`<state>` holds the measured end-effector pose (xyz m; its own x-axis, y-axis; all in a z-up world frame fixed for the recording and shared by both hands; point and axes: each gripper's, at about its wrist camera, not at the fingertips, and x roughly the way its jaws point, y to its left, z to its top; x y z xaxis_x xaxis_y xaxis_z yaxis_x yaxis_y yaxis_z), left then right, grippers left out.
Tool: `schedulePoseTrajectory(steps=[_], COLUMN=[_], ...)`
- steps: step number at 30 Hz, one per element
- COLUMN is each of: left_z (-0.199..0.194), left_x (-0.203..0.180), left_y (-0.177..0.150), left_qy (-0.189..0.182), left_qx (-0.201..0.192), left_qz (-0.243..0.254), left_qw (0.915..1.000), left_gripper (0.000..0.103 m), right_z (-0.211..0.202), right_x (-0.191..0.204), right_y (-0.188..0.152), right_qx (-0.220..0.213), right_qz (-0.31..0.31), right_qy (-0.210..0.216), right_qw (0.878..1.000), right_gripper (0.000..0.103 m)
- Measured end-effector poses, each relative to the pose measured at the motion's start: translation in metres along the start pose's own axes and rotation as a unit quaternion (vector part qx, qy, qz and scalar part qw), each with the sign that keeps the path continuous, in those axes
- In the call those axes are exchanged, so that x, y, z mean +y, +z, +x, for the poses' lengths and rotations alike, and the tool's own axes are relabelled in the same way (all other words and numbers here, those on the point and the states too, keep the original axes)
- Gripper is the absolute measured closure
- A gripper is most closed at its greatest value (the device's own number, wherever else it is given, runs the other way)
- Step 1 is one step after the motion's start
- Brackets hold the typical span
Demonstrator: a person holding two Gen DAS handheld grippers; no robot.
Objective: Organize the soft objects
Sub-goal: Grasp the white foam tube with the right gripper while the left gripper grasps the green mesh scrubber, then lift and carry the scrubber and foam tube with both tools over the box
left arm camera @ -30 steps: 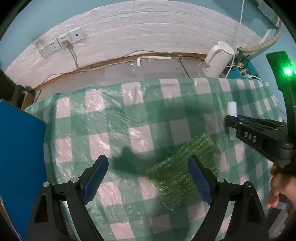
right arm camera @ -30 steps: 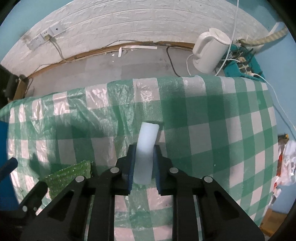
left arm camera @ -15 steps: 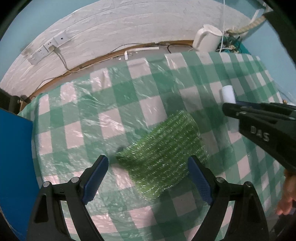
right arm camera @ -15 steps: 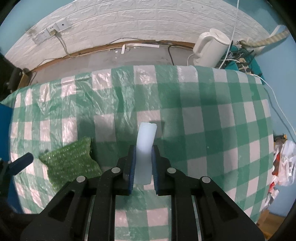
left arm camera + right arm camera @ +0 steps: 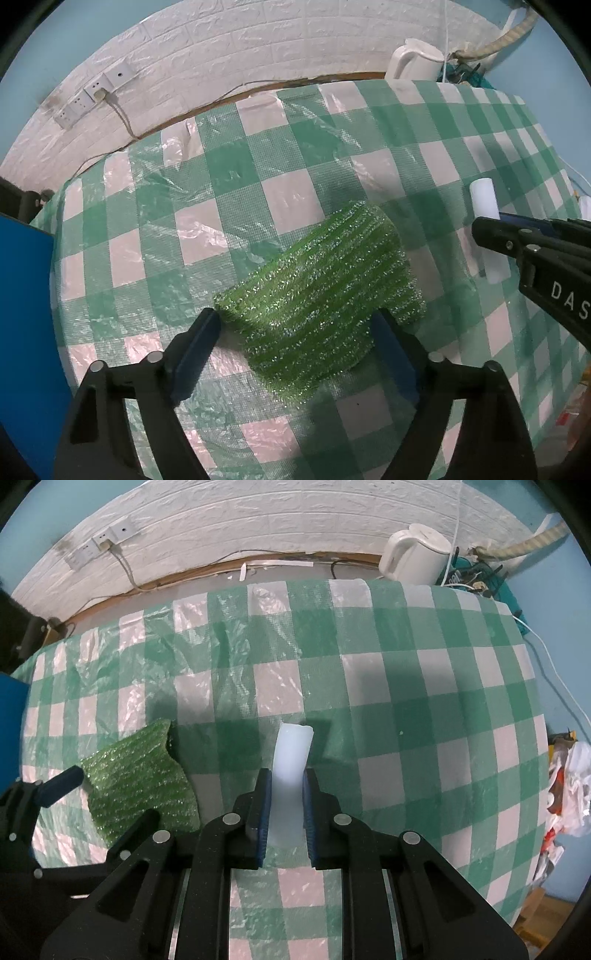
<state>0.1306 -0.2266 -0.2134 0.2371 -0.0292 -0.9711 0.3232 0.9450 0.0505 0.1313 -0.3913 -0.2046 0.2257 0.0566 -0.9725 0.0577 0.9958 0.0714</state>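
Left tool [image 5: 299, 328] has been closing, spread around a glittery green scrubber [image 5: 321, 291]; right tool [image 5: 284, 801] pinches a smooth white foam strip [image 5: 291, 753].

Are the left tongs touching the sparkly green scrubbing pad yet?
Touching. In the left wrist view one blue finger of the left tongs meets the pad's corner; the jaws have just been closing around it.

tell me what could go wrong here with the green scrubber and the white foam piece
The left gripper has just been closing around the green scrubber, still open; it may snag the loose plastic table cover too. The right gripper pinches the white foam piece near one end, so it could bend or slip.
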Motion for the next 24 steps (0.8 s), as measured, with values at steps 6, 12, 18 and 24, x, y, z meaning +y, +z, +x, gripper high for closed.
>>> schedulePoseTrajectory(steps=[6,12,18,24], left_z=[-0.007,-0.017,-0.028,-0.044], left_x=[-0.007,-0.015,-0.005,0.009], left_y=[-0.008,-0.013,-0.019,-0.021], left_qy=[-0.021,-0.023,-0.037,-0.033], left_qx=[-0.018,-0.024,-0.036,-0.055], left_qz=[0.016,0.027,0.018,0.020], left_qw=[0.9995,0.9991,0.9985,0.9978], left_gripper=[0.064,0.085,0.086,0.086], right_z=[-0.002,-0.006,-0.015,-0.025], right_x=[0.005,0.009,0.017,0.031], right_y=[-0.003,-0.008,-0.014,-0.022], right_qx=[0.002,0.002,-0.003,-0.005], right_qz=[-0.005,-0.009,-0.022,-0.049], right_qy=[0.000,0.001,0.001,-0.005], right_qw=[1.000,1.000,1.000,0.999], right_gripper=[0.088,0.087,0.087,0.087])
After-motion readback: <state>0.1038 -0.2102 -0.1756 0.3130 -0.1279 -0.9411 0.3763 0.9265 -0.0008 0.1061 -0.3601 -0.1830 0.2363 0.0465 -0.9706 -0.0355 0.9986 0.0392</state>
